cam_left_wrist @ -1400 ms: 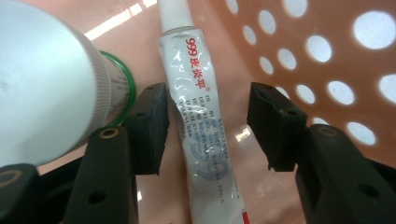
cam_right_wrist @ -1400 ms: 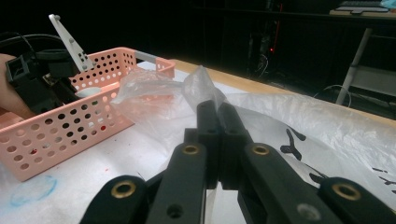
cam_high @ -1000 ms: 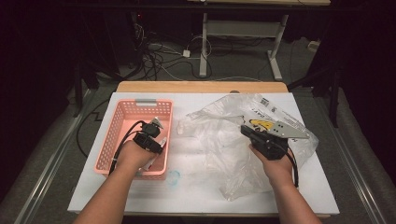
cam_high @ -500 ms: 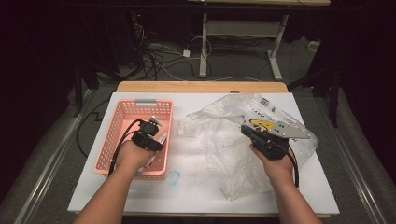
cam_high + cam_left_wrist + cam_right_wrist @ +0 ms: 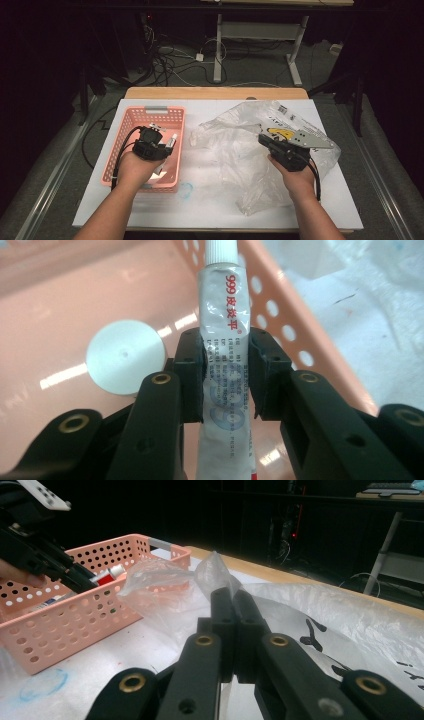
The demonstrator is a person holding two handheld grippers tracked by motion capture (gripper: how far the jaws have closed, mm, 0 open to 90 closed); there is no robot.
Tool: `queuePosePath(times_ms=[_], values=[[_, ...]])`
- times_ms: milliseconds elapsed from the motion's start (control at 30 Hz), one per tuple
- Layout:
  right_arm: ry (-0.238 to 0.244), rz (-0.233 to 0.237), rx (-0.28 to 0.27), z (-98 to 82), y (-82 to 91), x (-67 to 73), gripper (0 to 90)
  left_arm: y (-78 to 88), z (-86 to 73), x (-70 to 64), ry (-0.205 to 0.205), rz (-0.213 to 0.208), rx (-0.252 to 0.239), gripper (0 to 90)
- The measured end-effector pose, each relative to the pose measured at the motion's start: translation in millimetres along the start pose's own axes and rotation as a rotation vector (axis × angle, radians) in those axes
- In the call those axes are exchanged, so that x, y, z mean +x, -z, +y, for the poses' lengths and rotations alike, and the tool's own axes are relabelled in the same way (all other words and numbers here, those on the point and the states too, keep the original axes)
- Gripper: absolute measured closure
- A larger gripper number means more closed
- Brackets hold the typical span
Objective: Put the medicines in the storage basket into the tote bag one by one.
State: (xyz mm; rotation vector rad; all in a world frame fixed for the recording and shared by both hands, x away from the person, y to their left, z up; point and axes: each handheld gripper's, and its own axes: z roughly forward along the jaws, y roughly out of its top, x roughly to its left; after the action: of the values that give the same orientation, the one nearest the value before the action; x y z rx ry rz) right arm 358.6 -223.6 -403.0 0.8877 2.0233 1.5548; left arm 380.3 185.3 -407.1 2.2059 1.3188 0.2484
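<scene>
The left gripper (image 5: 226, 385) jaws squeeze a tube (image 5: 226, 355) over the pink basket (image 5: 125, 150). The right gripper (image 5: 232, 600) jaws pinch a clear bag (image 5: 240, 150) on the white worktop (image 5: 210, 205). The room behind is dark. Both forearms reach forward.

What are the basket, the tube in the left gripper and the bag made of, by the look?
Basket: pink moulded plastic, glossy, with punched holes. Tube: probably soft laminate or thin metal, since the printed white skin creases; ribbed white plastic cap. Bag: thin clear plastic film, crinkled and see-through.

White round lid (image 5: 125, 357), blue ring mark (image 5: 185, 190)
</scene>
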Motion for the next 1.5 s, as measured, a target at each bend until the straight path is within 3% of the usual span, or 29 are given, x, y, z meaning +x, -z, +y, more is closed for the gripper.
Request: queuePosePath(times_ms=[200,500,700,833,1033,1233,1500], values=[[-0.003,0.002,-0.005,0.6,-0.1,0.2,90.0,18.7,-11.0,-6.3,-0.034,0.0,-0.12,68.7],[-0.006,0.005,-0.005,0.7,0.5,0.0,90.0,39.5,-33.7,-10.8,-0.025,-0.022,-0.285,68.8],[-0.005,0.004,-0.002,0.8,1.1,0.3,90.0,40.9,-42.2,-13.6,-0.027,-0.018,-0.348,68.7],[-0.006,0.004,-0.004,0.9,2.0,-0.4,90.0,42.4,-46.9,-14.7,-0.027,-0.041,-0.401,68.7],[-0.01,0.002,-0.003,0.8,2.8,-0.8,90.0,48.5,-48.4,-19.5,-0.049,-0.042,-0.419,68.7],[-0.012,0.007,-0.016,2.4,5.8,-1.5,90.0,47.9,-48.6,-34.4,-0.09,-0.06,-0.412,68.7],[-0.017,0.014,-0.02,2.7,7.4,-1.1,90.0,52.0,-47.3,-48.9,-0.103,-0.118,-0.444,68.7]])
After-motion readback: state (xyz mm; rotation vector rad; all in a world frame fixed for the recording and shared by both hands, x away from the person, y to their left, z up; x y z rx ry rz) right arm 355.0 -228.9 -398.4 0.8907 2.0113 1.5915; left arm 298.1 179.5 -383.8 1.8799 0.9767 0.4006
